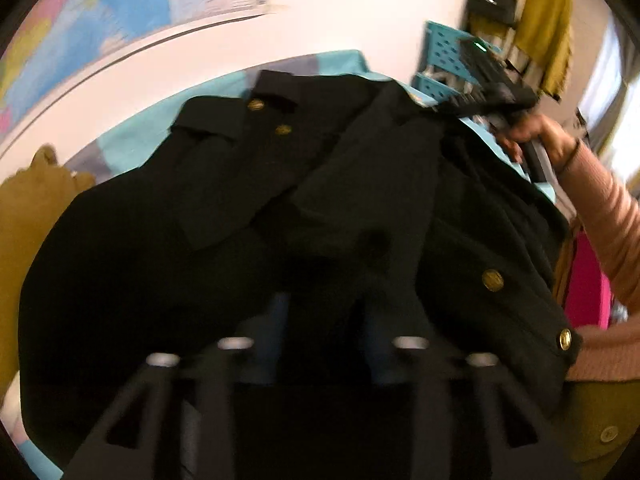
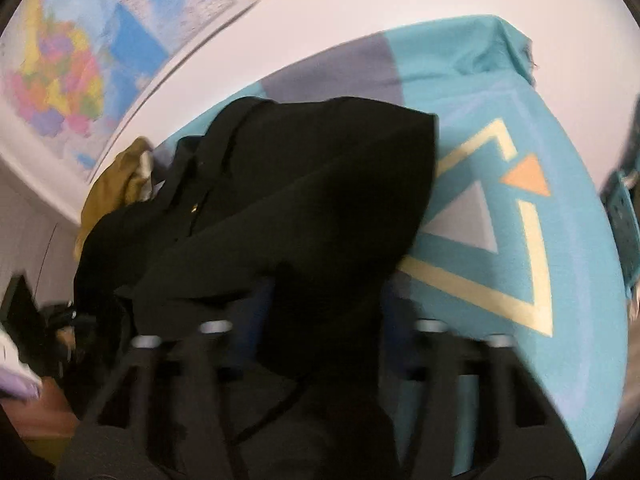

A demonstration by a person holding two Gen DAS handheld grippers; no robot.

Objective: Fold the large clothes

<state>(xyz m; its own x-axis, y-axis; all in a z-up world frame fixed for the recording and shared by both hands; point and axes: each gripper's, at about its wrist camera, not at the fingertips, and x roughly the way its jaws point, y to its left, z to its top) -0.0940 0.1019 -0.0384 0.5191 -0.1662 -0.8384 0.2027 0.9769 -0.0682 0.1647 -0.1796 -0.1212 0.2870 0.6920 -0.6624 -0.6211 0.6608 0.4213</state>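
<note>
A large black jacket [image 1: 240, 184] with gold buttons lies spread on a turquoise patterned table cover [image 1: 132, 140]. My left gripper [image 1: 326, 320] sits low over its near hem, fingers [image 1: 280, 320] wide apart with black cloth between them; grip unclear. The right gripper shows in the left wrist view [image 1: 492, 92], held by a hand at the jacket's far right shoulder. In the right wrist view the right gripper [image 2: 324, 300] has black jacket cloth [image 2: 304, 184] bunched between its fingers and lifted off the cover [image 2: 560, 240].
A mustard garment [image 1: 36, 204] lies at the table's left edge, also in the right wrist view [image 2: 116, 184]. A turquoise perforated crate [image 1: 444, 52] and hanging mustard clothes [image 1: 548, 28] stand at the back right. A world map [image 2: 72, 60] hangs on the white wall.
</note>
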